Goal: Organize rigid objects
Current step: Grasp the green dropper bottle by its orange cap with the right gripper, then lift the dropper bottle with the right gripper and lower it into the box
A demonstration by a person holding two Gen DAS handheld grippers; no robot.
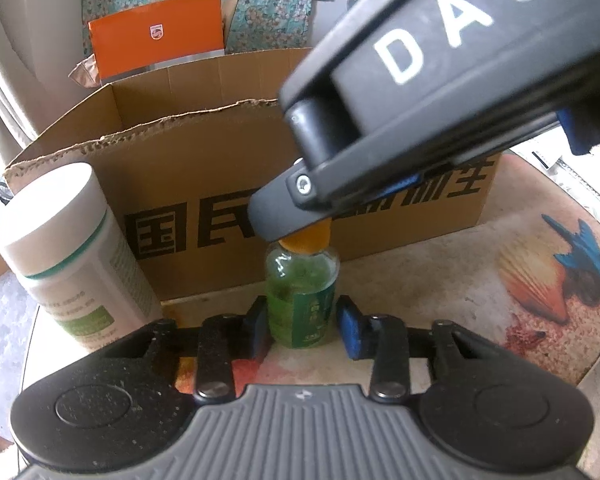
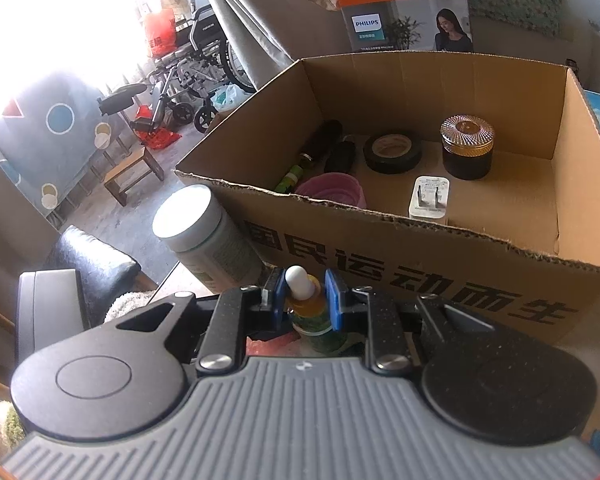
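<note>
Green dropper bottle (image 1: pixel 301 303) stands before the cardboard box (image 1: pixel 204 184); right gripper (image 2: pixel 302 295) jaws clamp its neck, left gripper (image 1: pixel 302 330) jaws open astride it.

Left gripper (image 1: pixel 305 326): black speckled linkage arms, silver round pivot pins, two large round black housings, each with an inset circle. Grey ribbed centre plate with a small round emblem at its top edge. Fingers (image 1: pixel 350 332) carry blue pads.

Right gripper (image 2: pixel 302 300): same build in its own view, with black speckled links, silver pins, grey ribbed plate and blue pads on the fingers (image 2: pixel 334 300). Seen from the left wrist camera, its body is smooth black plastic with white letters "DAS", one silver hex-socket screw, and a blue pad edge.
</note>
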